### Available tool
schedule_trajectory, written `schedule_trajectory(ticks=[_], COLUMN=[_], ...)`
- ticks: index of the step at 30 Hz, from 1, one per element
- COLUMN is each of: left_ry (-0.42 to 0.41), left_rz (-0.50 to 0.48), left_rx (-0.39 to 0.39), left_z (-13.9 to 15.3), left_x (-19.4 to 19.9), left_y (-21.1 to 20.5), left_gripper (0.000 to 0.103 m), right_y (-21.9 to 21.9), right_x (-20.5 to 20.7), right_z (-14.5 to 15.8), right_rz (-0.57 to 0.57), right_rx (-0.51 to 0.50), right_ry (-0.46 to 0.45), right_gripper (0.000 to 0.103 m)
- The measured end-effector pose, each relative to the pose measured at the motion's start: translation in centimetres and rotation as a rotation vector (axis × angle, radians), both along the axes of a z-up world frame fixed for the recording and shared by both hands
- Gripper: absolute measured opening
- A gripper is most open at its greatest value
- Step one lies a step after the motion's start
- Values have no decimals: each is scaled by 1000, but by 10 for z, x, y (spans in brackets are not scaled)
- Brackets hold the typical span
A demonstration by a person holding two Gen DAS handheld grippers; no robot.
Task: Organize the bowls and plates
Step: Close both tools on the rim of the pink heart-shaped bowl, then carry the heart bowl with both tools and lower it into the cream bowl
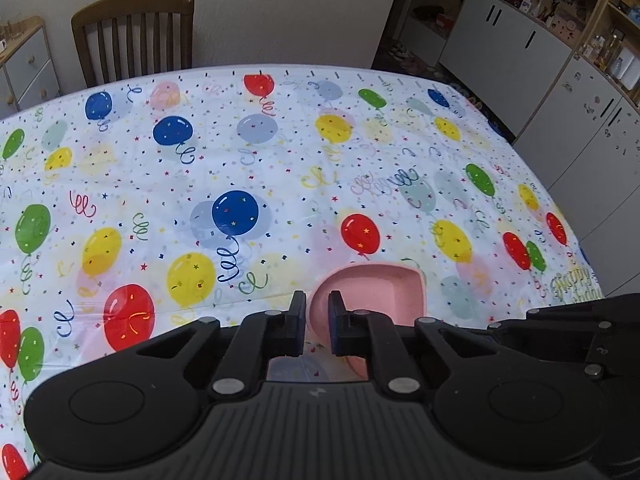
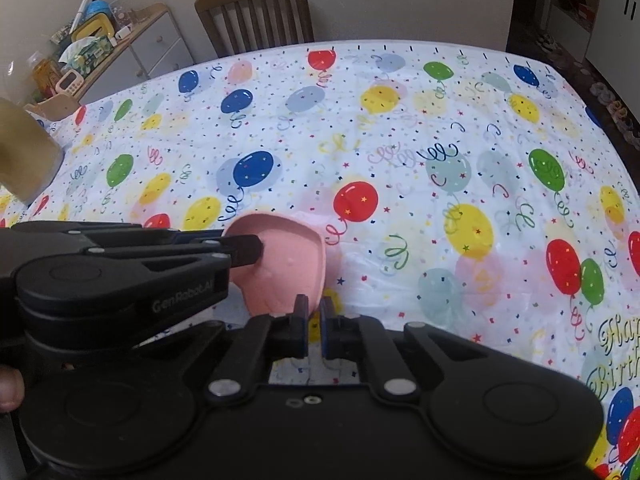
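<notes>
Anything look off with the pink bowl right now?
Yes: the pink bowl is tipped steeply, its opening facing sideways rather than up. The left gripper and right gripper each pinch its rim on opposite sides. Nothing spilled or broken shows.

The bowl point(image 2: 286, 264) sits above the table point(image 2: 400, 128), between both claws, a chair point(image 2: 256, 12) behind.

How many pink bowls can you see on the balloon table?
1. The pink bowl is near the front edge of the balloon tablecloth, pinched by the left gripper and the right gripper. Other dishes may be hidden behind the grippers.
</notes>
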State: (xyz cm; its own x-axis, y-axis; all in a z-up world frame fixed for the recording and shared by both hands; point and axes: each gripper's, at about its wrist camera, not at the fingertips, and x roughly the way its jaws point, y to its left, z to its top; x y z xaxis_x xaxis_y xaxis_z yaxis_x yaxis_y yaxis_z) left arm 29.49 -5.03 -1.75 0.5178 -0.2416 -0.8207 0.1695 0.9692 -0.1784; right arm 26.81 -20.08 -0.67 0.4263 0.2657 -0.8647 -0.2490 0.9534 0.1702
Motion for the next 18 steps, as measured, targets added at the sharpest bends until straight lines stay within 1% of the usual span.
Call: schedule_trajectory(ticks=[9,13,18], left_ry=[-57,-82,-109], left_rz=[-46,-77,-123], left_rx=[9,15,24], left_z=[37,53,71], left_x=[-37,-58,-89], left_y=[-13,-22,-36], left_gripper=[11,11,11], right_y=[-20,-29,-41], right_x=[-26,-46,-77], right_z=[38,55,69], right_rz=[-15,-11,-4], right_rx=[30,27,16], right_ry=[-68,-98,-123], right_gripper=[2,1,1])
